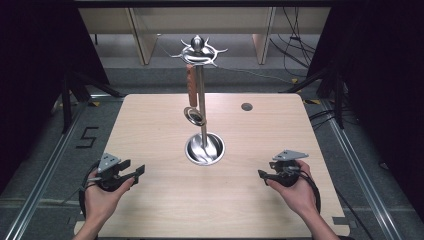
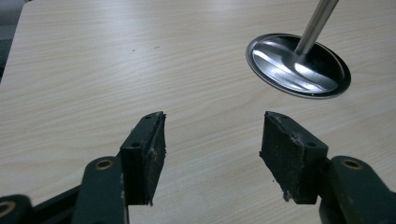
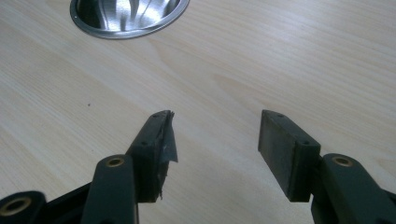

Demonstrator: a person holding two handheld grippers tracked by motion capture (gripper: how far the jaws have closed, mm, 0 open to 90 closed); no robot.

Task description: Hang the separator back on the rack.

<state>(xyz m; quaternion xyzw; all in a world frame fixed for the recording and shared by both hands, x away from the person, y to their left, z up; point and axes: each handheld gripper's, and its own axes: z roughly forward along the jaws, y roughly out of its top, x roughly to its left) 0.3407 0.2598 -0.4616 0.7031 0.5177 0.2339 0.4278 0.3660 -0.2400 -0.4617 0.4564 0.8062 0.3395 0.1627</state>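
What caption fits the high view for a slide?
Two open handheld grippers, left gripper and right gripper, flank a steel utensil stand on a wooden table.

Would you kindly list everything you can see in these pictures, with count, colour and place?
utensil stand: one, shiny steel pole on a round dish base, middle of the table, hook crown on top.
hanging utensil: one, brown wooden handle with a metal ring end, hung from the crown, left of the pole.
table: one, light wood, under everything.
grommet: one, dark grey, round, far right part of the table top.
floor rails: two, grey metal, either side of the table.
left hand-held gripper: one, black, near left of the table, jaws open, nothing between them.
right hand-held gripper: one, black, near right, jaws open, nothing between them.
hands: two, holding the grippers.
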